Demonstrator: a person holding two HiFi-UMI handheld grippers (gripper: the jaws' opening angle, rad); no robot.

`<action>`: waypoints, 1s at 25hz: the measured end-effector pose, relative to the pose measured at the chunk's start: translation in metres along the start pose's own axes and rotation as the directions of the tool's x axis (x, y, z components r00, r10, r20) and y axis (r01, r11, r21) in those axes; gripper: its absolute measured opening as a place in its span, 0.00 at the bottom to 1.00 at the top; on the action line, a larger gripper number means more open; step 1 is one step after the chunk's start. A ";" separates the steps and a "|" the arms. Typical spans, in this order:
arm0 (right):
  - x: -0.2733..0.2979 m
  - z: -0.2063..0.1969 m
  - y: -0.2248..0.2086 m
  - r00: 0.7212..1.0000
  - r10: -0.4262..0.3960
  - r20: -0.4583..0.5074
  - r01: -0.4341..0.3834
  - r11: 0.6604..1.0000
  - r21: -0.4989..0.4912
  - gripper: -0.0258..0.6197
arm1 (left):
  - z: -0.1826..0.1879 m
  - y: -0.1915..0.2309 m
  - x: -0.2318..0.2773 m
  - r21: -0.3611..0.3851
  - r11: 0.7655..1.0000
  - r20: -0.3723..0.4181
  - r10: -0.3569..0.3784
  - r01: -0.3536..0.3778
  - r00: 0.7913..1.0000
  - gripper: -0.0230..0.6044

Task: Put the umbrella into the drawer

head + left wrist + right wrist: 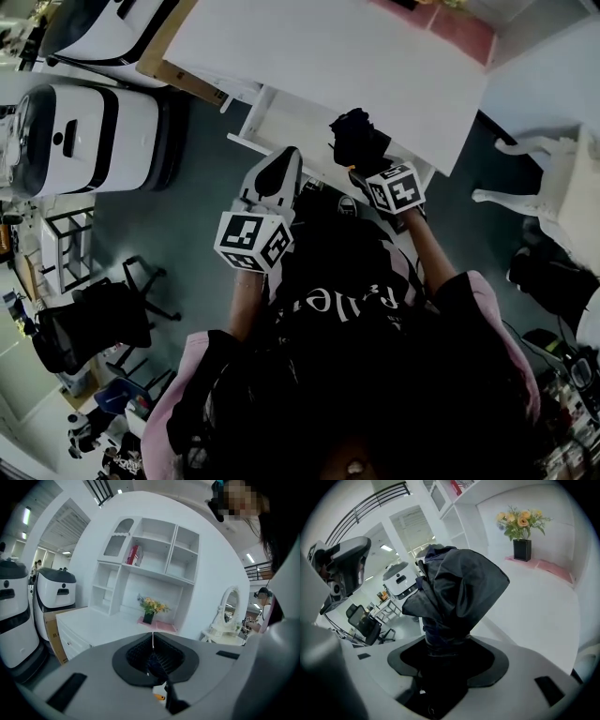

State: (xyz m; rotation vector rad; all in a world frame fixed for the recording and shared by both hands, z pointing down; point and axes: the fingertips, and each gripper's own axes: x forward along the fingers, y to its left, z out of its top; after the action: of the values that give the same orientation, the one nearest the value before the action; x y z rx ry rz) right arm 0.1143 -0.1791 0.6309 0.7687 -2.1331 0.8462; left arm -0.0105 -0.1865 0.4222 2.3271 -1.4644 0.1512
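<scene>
Our right hand-held gripper is clamped on the umbrella. Its jaws are closed around one end of the folded black bundle, and the rest sticks out past them. In the head view we hold it over the open drawer, just in front of the white counter. Our left hand-held gripper carries nothing: its jaws are pressed together. It hovers beside the right one, near the drawer's left part.
</scene>
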 end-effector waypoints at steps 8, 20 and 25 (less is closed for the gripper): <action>0.026 -0.007 -0.010 0.993 -0.035 -0.113 0.023 0.995 -0.101 0.47 | 0.000 0.019 0.023 0.026 0.999 -0.060 -0.021 0.023 0.998 0.06; 0.086 -0.012 -0.018 0.964 -0.056 -0.259 0.039 0.997 -0.072 0.47 | 0.004 0.066 0.030 0.026 0.999 -0.098 -0.043 0.046 0.994 0.06; 0.121 -0.001 -0.026 0.951 -0.098 -0.293 0.071 0.992 -0.103 0.47 | 0.006 0.097 0.025 0.011 1.000 -0.095 -0.019 0.020 0.995 0.06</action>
State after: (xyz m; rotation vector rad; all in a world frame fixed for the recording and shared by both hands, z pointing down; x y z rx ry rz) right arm 0.0641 -0.2253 0.7339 0.6365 -1.8447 0.7609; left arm -0.0861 -0.2474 0.4493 2.3099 -1.3986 0.2624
